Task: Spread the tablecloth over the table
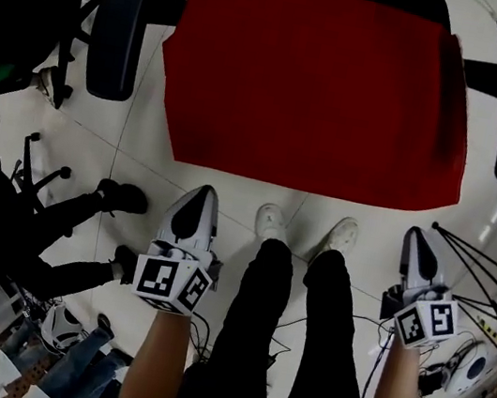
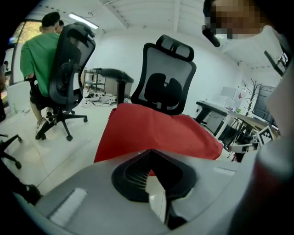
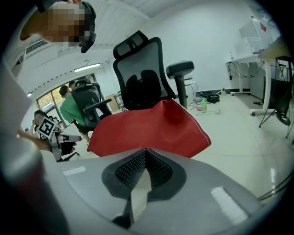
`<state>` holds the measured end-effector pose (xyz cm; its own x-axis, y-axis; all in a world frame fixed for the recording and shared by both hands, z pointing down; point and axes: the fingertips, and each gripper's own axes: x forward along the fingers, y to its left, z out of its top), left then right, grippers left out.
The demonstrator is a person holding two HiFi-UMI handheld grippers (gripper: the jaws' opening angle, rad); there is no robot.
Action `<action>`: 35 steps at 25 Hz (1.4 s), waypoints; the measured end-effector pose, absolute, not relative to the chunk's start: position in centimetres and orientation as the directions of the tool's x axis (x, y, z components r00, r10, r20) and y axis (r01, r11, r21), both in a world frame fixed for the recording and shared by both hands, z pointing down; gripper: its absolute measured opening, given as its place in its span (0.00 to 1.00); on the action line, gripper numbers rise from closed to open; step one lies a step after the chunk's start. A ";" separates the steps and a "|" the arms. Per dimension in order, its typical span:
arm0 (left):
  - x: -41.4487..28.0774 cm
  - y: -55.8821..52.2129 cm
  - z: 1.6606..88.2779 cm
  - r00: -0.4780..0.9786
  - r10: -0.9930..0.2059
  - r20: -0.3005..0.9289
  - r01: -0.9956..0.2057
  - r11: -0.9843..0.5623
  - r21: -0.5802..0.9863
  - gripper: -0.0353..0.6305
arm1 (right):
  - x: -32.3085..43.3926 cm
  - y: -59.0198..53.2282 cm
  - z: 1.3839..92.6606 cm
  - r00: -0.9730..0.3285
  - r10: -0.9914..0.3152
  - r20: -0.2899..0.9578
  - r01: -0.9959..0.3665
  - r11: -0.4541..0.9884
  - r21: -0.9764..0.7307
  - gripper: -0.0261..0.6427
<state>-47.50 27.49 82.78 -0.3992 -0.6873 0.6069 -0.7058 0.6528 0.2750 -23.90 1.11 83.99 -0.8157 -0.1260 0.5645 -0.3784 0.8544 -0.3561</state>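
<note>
**Q:** How far along is the spreading?

**A:** Nearly done, I'd judge. The red tablecloth (image 1: 320,92) lies opened out flat over the seat of the office chair (image 1: 128,20), between its two armrests. (No tabletop shows under it; the chair is what carries it.) Its near edge faces me. A darker fold runs down its right side, so perhaps that wants smoothing, and little else.

**Q:** And where does the cloth lie from your tools?

**A:** Ahead of both, and apart from them, with bare floor (image 1: 123,152) between. My left tool (image 1: 202,195) hangs outside my left leg and my right tool (image 1: 413,235) outside my right leg. Each points toward the cloth's near edge. On both, the jaws are pressed together with nothing between them.
</note>
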 end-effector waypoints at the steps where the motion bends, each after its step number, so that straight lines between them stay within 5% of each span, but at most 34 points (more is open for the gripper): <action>1: -47.5 27.8 84.3 -0.396 -0.679 0.619 -0.698 0.660 0.278 0.06 | -23.6 1.1 85.1 -0.811 -0.126 0.571 -0.386 0.848 -0.362 0.05; 10: -47.9 29.8 93.0 -0.311 -0.701 0.641 -0.535 0.687 0.492 0.12 | -22.4 1.4 90.7 -0.799 -0.113 0.591 -0.426 0.800 -0.423 0.05; 20: -49.9 27.9 93.5 -0.307 -0.907 0.288 -0.003 0.304 0.953 0.44 | -22.2 3.6 92.0 -0.785 -0.053 0.617 -0.420 0.778 -0.468 0.05; 25: -50.5 27.3 93.8 -0.334 -0.924 0.185 0.091 0.164 0.982 0.44 | -22.6 4.3 92.2 -0.805 -0.023 0.593 -0.429 0.714 -0.554 0.05; 27: -50.7 27.0 93.5 -0.341 -0.925 0.168 0.095 0.144 0.985 0.43 | -23.2 4.2 91.9 -0.844 -0.010 0.537 -0.422 0.630 -0.652 0.17; 30: -51.0 27.0 93.3 -0.359 -0.918 0.171 0.103 0.143 0.984 0.27 | -24.0 3.1 91.4 -0.907 -0.031 0.419 -0.384 0.464 -0.798 0.32; 35: -50.9 27.3 92.9 -0.379 -0.913 0.151 0.103 0.121 0.987 0.19 | -24.5 -1.1 91.8 -0.963 -0.161 0.217 -0.244 0.173 -0.954 0.46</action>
<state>-50.94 27.25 92.85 -0.3789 -0.9130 0.1513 0.1032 0.1208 0.9873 -24.53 -1.07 91.77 -0.9627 -0.1614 0.2171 -0.2442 0.1726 -0.9542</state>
